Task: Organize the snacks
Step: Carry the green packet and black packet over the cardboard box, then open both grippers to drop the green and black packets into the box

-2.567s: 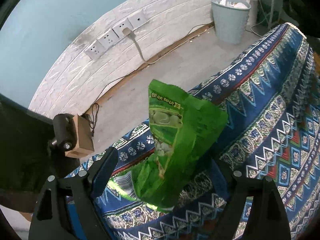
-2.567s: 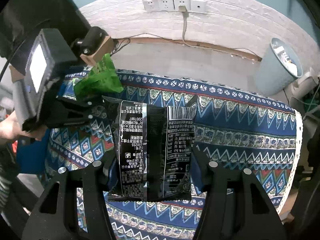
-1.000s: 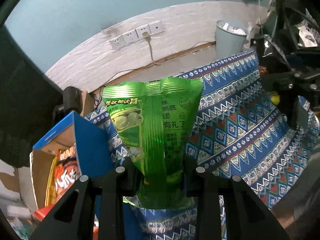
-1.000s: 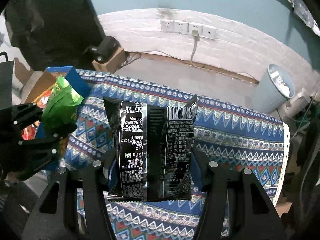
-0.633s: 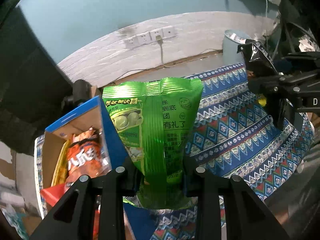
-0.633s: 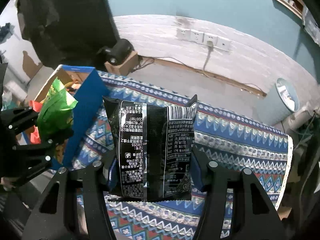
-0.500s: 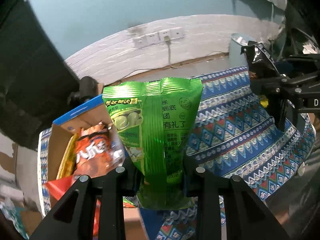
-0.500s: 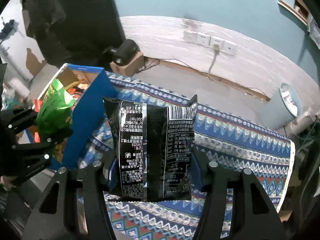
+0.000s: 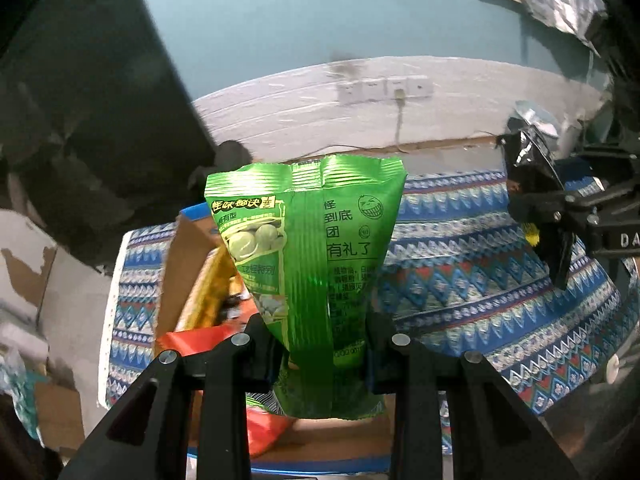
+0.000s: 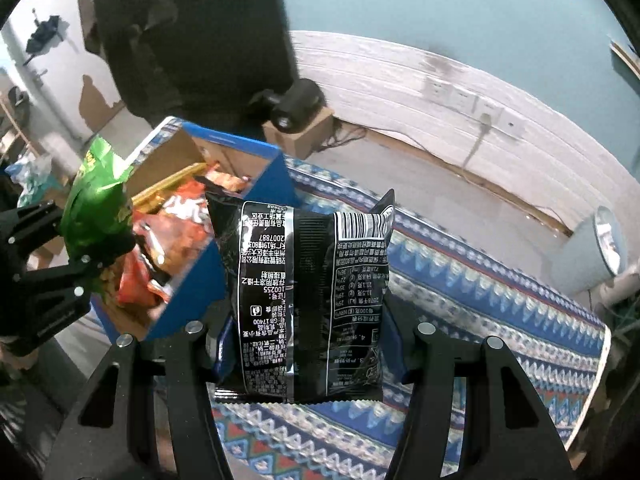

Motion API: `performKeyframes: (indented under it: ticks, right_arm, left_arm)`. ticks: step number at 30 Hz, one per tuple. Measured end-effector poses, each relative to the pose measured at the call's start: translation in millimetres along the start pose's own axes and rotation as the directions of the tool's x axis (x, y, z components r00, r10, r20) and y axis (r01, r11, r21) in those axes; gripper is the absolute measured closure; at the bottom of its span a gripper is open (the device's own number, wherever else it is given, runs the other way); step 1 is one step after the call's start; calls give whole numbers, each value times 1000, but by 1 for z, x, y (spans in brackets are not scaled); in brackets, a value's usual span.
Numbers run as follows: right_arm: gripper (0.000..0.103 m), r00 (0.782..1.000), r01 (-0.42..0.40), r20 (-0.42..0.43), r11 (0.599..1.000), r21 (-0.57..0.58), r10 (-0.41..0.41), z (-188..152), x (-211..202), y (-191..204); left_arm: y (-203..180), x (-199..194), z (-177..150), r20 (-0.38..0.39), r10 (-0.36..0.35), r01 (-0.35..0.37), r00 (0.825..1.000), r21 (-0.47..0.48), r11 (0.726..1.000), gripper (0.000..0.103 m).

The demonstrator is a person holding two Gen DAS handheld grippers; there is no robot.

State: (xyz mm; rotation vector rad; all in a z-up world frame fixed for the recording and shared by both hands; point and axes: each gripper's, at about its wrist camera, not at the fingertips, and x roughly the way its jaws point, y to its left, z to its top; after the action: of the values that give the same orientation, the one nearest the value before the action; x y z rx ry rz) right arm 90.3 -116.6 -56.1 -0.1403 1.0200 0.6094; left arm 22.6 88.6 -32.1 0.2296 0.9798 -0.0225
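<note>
My left gripper (image 9: 320, 344) is shut on a green snack bag (image 9: 308, 264), held upright above an open blue cardboard box (image 9: 188, 264). The box holds orange, red and gold snack packets (image 10: 176, 236). My right gripper (image 10: 308, 344) is shut on a black snack bag (image 10: 308, 300) with white print and a barcode, hanging over the patterned tablecloth just right of the box (image 10: 240, 160). In the right wrist view the left gripper (image 10: 92, 252) and its green bag (image 10: 96, 208) hang over the box's left side. The black bag (image 9: 532, 176) shows at the right edge of the left wrist view.
A blue patterned cloth (image 10: 480, 288) covers the table. Behind it run a grey floor, a white wall strip with sockets (image 10: 472, 100) and a plugged cable. A pale bin (image 10: 596, 248) stands at right. A black device on a small carton (image 10: 296, 120) sits behind the box.
Both grippers have travelled left with their bags toward the box. The green bag now hangs over the box opening, and the black bag has come up beside the box's blue wall.
</note>
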Motion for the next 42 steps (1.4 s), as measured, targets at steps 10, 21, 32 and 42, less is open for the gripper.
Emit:
performKeyframes:
  ticks: [10,21,32,42]
  right_arm:
    - [45,999,-49,-2,997,-65,49,35,25,50]
    - [45,994,-108,-33,990,-86,106,64,62,89]
    - [30,990,-141,-41,987,-78,138,79,80,104]
    - [25,992,-128,-5,990,-67,128,76,64,96]
  left_arm:
    - [64,17,-8,-41,24,-30,999,-145,989,72]
    - [102,33,-17,-77,8,-27,997,-251,968,71]
    - [106,43,-16,-106,-8,-22,994,-277,961,61]
    - [103,30,-17,-87,39,-61,995,-274,960,35]
